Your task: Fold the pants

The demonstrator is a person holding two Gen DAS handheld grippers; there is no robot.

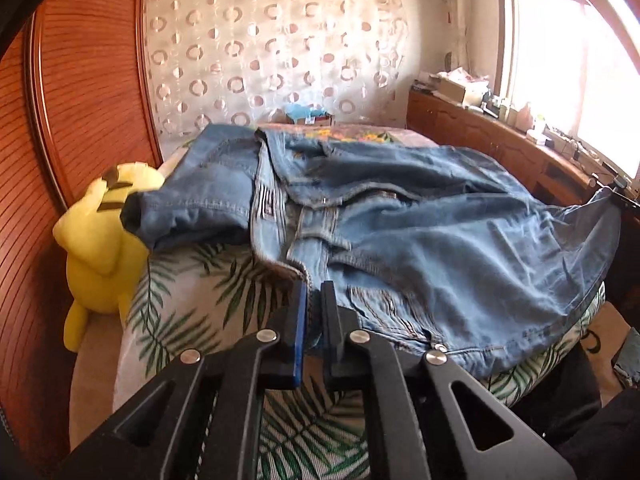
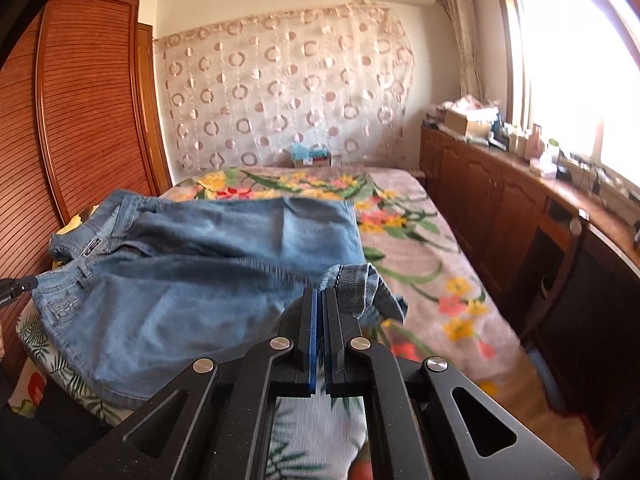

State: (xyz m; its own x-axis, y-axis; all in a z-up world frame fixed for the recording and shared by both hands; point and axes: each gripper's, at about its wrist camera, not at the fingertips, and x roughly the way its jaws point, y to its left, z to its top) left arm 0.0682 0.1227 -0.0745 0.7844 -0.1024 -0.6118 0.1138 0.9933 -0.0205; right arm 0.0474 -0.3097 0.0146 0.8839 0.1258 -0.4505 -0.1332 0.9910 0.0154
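Blue denim pants (image 1: 420,216) lie spread and rumpled across the bed, waistband and open fly toward the left. My left gripper (image 1: 314,288) is shut on the waistband edge of the pants at the near side. In the right wrist view the pants (image 2: 192,276) stretch to the left, one leg folded back. My right gripper (image 2: 320,294) is shut on the hem end of a pant leg (image 2: 352,284), held just above the bed. The left gripper's tip shows at the far left of the right wrist view (image 2: 20,284).
A yellow plush toy (image 1: 100,240) sits left of the pants against the wooden headboard (image 1: 80,80). The bed has a leaf-print cover (image 1: 192,300) and a floral blanket (image 2: 420,240). A wooden cabinet (image 2: 500,200) with clutter runs along the right under the window.
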